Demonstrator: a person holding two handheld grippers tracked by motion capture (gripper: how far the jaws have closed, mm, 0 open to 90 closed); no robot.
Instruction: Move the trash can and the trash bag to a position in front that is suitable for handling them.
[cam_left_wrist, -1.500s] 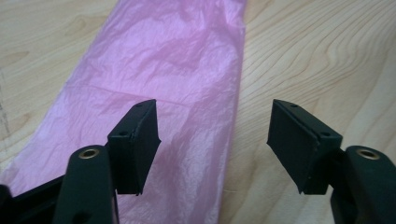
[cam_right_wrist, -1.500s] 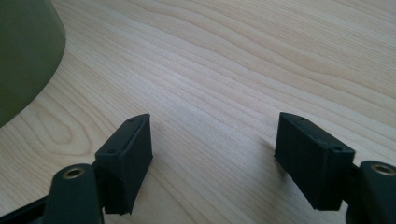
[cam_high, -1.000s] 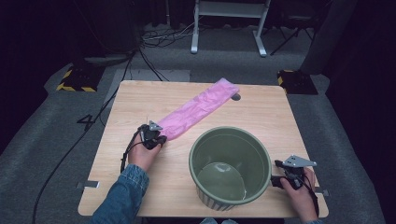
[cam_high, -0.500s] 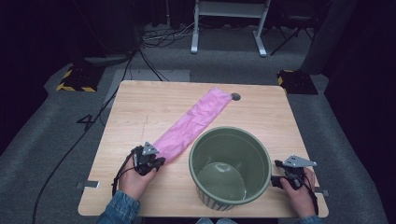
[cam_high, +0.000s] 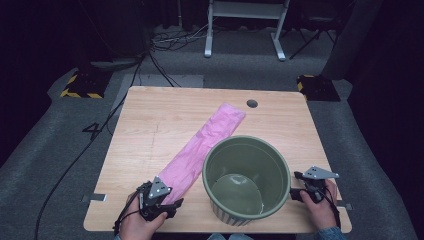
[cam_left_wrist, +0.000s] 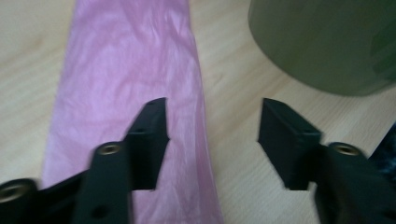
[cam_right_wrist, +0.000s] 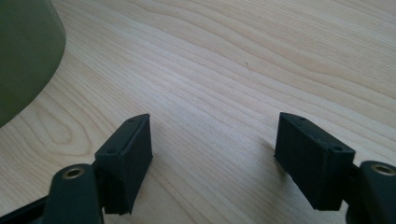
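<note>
floor cables (cam_high: 165, 42) visible from high view alone.

There is one table (cam_high: 150, 130). On it lies one pink bag (cam_high: 200, 147), and one green bin (cam_high: 246, 180) stands there too. There are two grippers, the left gripper (cam_high: 167, 205) and the right gripper (cam_high: 297, 186). Two hands hold them. Behind the table are two yellow-and-black blocks (cam_high: 80, 85)
</note>
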